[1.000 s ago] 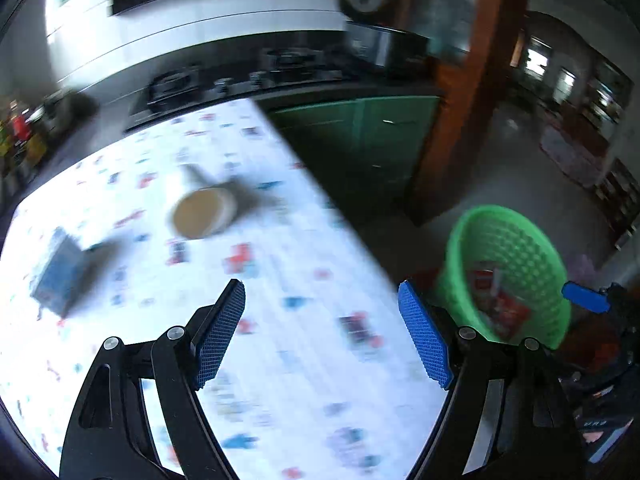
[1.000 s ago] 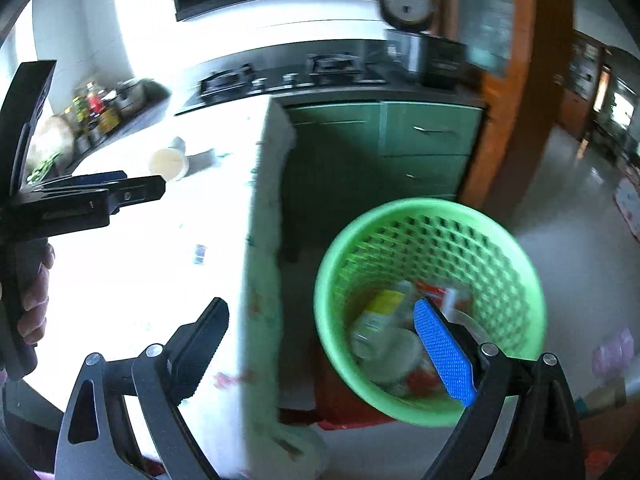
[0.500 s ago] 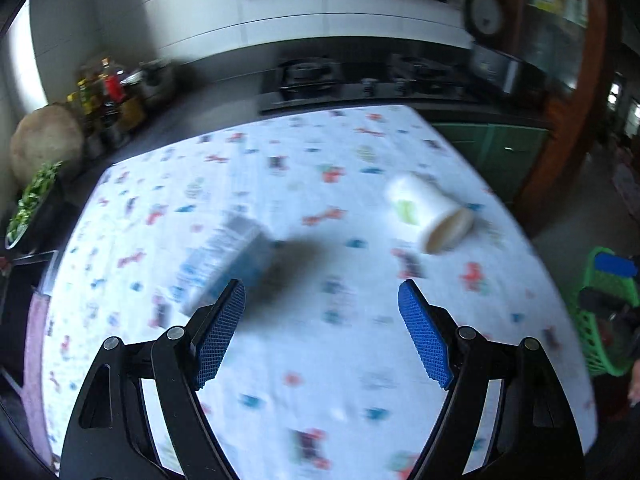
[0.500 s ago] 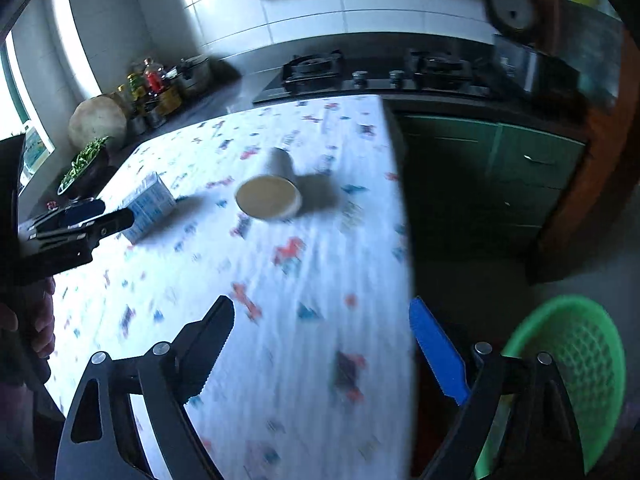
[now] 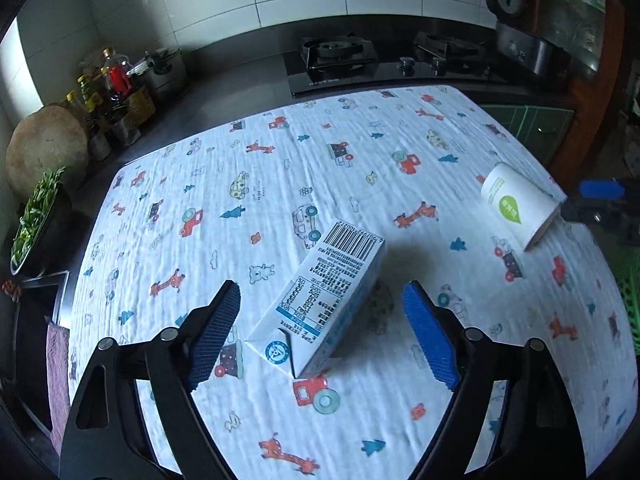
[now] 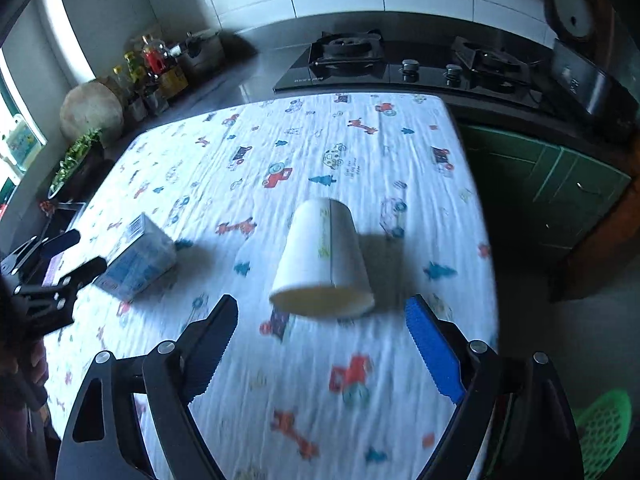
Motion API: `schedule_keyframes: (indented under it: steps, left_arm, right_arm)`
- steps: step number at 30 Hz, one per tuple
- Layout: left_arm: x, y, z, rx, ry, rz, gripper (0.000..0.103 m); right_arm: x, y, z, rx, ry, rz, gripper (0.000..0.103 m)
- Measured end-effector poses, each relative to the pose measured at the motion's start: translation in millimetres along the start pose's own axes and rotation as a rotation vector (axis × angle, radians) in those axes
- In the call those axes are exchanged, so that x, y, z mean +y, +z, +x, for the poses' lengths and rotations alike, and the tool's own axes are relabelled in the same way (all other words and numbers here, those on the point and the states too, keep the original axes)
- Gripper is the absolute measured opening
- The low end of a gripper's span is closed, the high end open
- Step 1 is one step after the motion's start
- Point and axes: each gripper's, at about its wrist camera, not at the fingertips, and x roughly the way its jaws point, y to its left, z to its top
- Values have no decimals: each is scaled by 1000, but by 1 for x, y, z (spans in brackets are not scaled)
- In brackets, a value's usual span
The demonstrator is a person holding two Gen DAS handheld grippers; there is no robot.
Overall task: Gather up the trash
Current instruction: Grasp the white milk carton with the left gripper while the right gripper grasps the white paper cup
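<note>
Kitchen table (image 5: 360,160) | left gripper (image 5: 320,328) spread, straddling carton (image 5: 320,300) | right gripper (image 6: 320,344) spread before cup (image 6: 322,256) | next: clamp, bin.

Both wrist views look down over the same tablecloth (image 5: 280,152).

The green perforated plastic basket (image 6: 604,424) is cut off by the right wrist view's lower right corner, its contents out of sight. The white paper cup (image 6: 322,262) lying on its side there is motion-blurred, its green print unreadable. The small text on the blue-and-white carton (image 5: 320,300) is too fine to read.
</note>
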Motion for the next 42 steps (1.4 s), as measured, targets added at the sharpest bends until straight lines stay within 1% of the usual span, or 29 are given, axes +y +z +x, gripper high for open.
schedule_keyframes:
  steps: [5, 8, 18, 22, 24, 28, 31, 36, 38, 42]
  left_arm:
    - [8, 0, 14, 23, -28, 25, 84]
    - [10, 0, 20, 30, -40, 41, 84]
    - [12, 3, 42, 71, -74, 74, 84]
    - [12, 3, 49, 85, -83, 77, 84]
    - [10, 2, 52, 91, -91, 79, 83]
    - [7, 1, 58, 105, -97, 85, 77]
    - [5, 0, 63, 116, -100, 87, 67]
    - [0, -2, 64, 117, -103, 95, 58]
    - [-2, -2, 63, 118, -106, 94, 49]
    - [-4, -3, 61, 115, -102, 82, 42]
  right_arm:
    - [5, 23, 31, 42, -26, -6, 82]
    - [7, 30, 46, 69, -39, -10, 81]
    - [13, 41, 78, 130, -60, -20, 79]
    - [11, 40, 86, 150, -63, -13, 76]
    - [11, 38, 90, 163, -70, -14, 73]
    - [10, 34, 91, 173, -76, -14, 65]
    - [7, 31, 89, 173, -73, -5, 64]
    - [5, 25, 82, 163, -83, -1, 63]
    - [5, 20, 79, 159, -86, -2, 63]
    - [4, 13, 71, 145, -88, 7, 63]
